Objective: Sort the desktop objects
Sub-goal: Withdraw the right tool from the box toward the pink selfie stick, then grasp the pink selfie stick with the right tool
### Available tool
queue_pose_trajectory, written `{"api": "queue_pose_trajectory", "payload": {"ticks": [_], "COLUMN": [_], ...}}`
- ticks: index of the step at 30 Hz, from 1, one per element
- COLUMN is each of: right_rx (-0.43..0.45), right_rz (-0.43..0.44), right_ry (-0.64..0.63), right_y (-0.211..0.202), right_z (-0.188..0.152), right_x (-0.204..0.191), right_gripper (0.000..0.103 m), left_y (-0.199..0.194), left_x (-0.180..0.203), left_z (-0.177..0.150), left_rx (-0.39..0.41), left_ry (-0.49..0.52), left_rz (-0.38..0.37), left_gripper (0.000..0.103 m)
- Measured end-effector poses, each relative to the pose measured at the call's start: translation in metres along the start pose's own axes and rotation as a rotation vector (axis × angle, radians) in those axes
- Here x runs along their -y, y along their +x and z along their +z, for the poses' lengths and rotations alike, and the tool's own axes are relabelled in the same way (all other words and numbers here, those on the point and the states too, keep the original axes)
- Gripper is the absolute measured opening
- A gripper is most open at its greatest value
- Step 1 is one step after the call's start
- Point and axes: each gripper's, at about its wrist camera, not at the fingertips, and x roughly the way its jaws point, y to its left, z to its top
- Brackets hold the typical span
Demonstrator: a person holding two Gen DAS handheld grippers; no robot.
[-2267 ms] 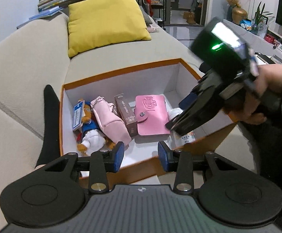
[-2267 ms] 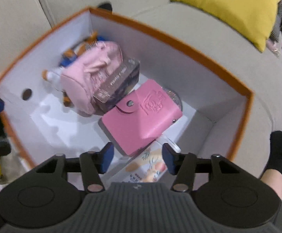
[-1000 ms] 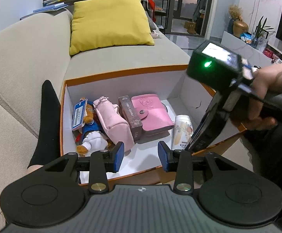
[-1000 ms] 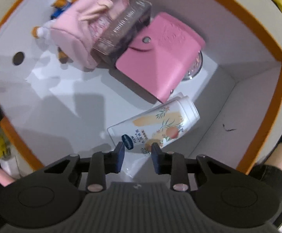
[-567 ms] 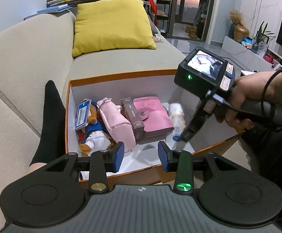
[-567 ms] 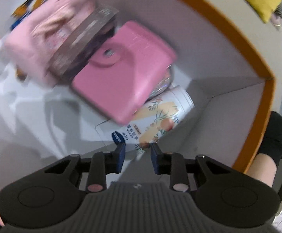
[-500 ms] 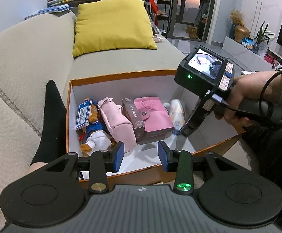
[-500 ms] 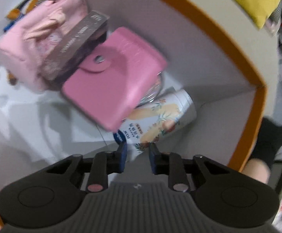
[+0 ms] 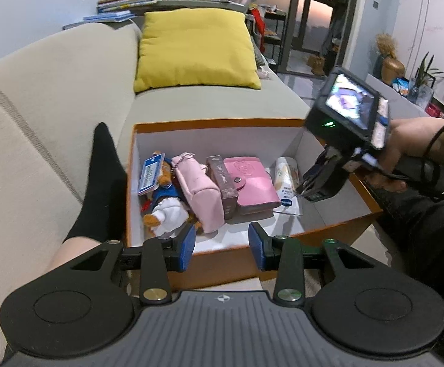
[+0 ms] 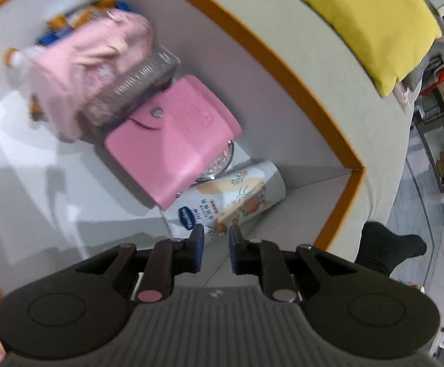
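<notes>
Lotion tube [image 10: 234, 195] lying in orange-rimmed box [image 10: 329, 107], tucked against pink wallet [image 10: 173, 140]; right claw [image 10: 215, 246] just narrowing, empty; left claw [image 9: 222, 246] half open, empty, at box's near rim

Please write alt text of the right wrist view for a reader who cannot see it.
The right tongs hang over an orange-rimmed white box on a sofa, jaws narrowed with nothing between them after just closing. Just beyond their tips a white tube lies beside a pink wallet; farther in lies a blurred pink pouch.
</notes>
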Motion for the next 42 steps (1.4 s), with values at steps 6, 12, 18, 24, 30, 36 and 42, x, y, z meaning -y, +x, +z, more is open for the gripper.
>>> {"api": "queue_pose_trajectory", "payload": {"ticks": [6, 12, 18, 24, 30, 36, 42], "right_rx": [0.21, 0.427, 0.537, 0.54, 0.5, 0.48, 0.47], "right_rz": [0.04, 0.093, 0.199, 0.327, 0.396, 0.49, 0.546], "right_ry": [0.034, 0.057, 0.108, 0.138, 0.171, 0.142, 0.077], "right_y": [-0.054, -0.078, -0.105, -0.089, -0.071, -0.067, -0.069], "right_z": [-0.026, -0.033, -0.072, -0.102, -0.128, -0.146, -0.146], "right_x": [-0.005, -0.018, -0.033, -0.067, -0.102, -0.129, -0.146], "right_gripper": [0.017, 0.018, 0.018, 0.033, 0.036, 0.036, 0.042], "left_y": [-0.021, -0.032, -0.04, -0.049, -0.06, -0.069, -0.068], "left_x": [0.001, 0.005, 0.009, 0.013, 0.016, 0.023, 0.033], "left_z": [-0.017, -0.036, -0.052, -0.071, -0.092, -0.113, -0.125], "left_rx": [0.007, -0.027, -0.054, -0.055, -0.114, -0.179, -0.252], "left_ry": [-0.046, -0.05, -0.047, -0.047, -0.025, 0.017, 0.088], "left_rz": [0.018, 0.064, 0.093, 0.124, 0.132, 0.125, 0.127], "left_gripper": [0.045, 0.045, 0.045, 0.045, 0.042, 0.042, 0.042]}}
